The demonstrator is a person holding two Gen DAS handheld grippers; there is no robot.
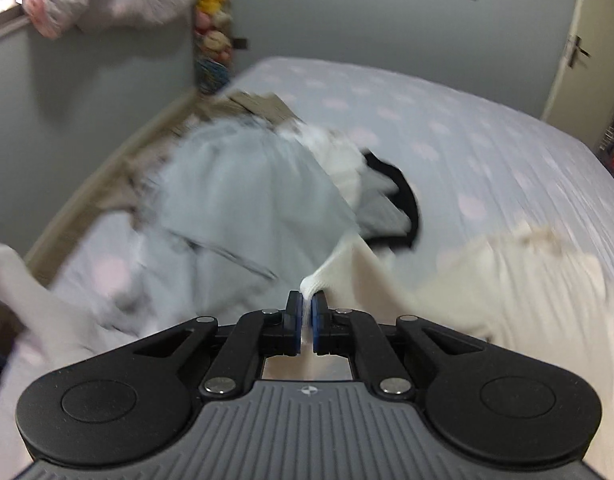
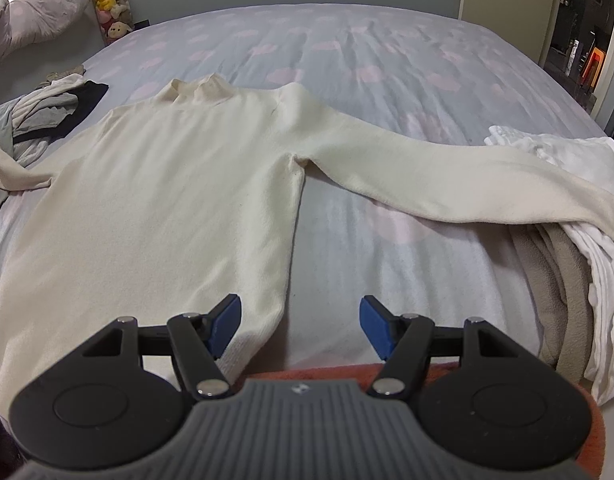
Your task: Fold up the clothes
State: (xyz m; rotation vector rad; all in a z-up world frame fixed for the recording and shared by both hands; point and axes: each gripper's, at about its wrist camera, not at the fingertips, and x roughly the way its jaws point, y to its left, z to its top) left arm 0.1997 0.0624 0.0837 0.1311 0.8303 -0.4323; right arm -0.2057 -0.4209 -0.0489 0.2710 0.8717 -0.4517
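Slippage threatens: the left hand-held gripper (image 1: 306, 307) pinches only the cuff of the cream long-sleeved turtleneck sweater (image 2: 155, 184) spread on the dotted bed (image 2: 387, 60); the right hand-held gripper (image 2: 299, 322) gapes wide near its hem.

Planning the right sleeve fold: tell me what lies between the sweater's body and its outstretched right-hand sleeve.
Only bare dotted bedsheet fills the wedge between the sweater body and sleeve, seen in the right wrist view.
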